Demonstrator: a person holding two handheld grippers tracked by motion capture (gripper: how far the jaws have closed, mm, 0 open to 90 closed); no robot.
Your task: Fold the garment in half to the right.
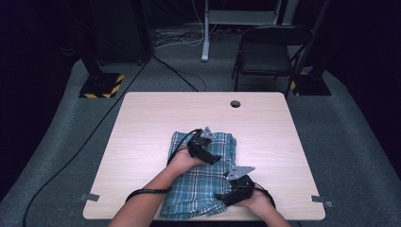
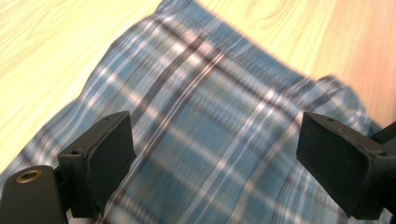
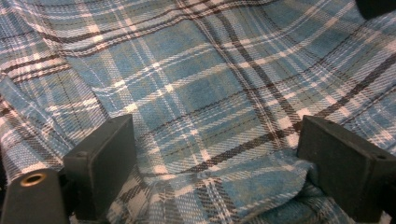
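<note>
A folded blue plaid cloth (image 1: 196,184) lies on the light wooden table (image 1: 142,123), reaching from the middle to the front edge. My left gripper (image 1: 216,159) hovers over the cloth's far half, jaws wide apart with nothing between them; its own view looks down on the blurred plaid cloth (image 2: 210,116) and the table's wood (image 2: 56,42). My right gripper (image 1: 219,196) rests low at the cloth's near right corner, open. In its view a raised fold of the cloth (image 3: 243,186) lies between the jaws, and the pads stand clear of it.
A round cable hole (image 1: 235,103) sits near the table's far edge. A black folding chair (image 1: 269,52) and stand bases with yellow-black tape (image 1: 101,85) stand on the grey carpet beyond. Metal brackets (image 1: 90,197) stick out at the table's front corners.
</note>
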